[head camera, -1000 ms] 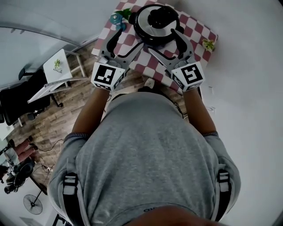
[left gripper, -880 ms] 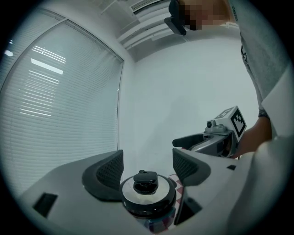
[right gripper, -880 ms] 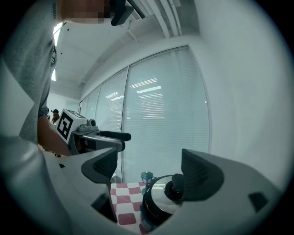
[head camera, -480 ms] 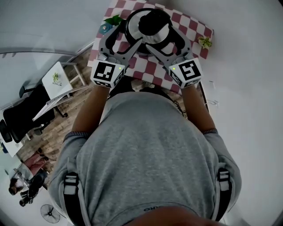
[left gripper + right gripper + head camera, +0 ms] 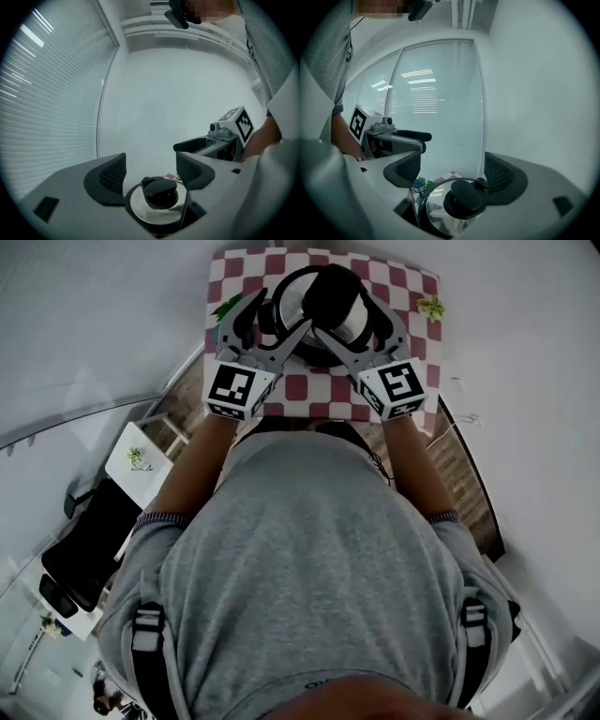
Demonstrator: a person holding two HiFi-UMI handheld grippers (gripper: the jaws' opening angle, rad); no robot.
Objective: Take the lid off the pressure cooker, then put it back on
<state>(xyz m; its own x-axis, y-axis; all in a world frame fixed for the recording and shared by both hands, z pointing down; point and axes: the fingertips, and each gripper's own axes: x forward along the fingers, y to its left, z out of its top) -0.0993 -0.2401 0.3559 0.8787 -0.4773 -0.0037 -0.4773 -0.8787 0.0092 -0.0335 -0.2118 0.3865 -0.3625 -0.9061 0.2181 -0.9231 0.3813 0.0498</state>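
Reaching for lid [image 5: 149,213] | my left claw [image 5: 277,320] and right claw [image 5: 352,322] both gape apart, gripping nothing, aimed at the knob [image 5: 333,294] from either side for an even lift | lid sits on cooker [image 5: 279,298], checkered tabletop [image 5: 412,296]

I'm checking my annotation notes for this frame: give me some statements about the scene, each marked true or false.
1. The black pressure cooker stands on a red-and-white checked cloth. True.
2. The left gripper has its jaws shut. False: they stand apart.
3. The round steel lid with a black knob lies beside the cooker. False: it sits on it.
4. The right gripper is open. True.
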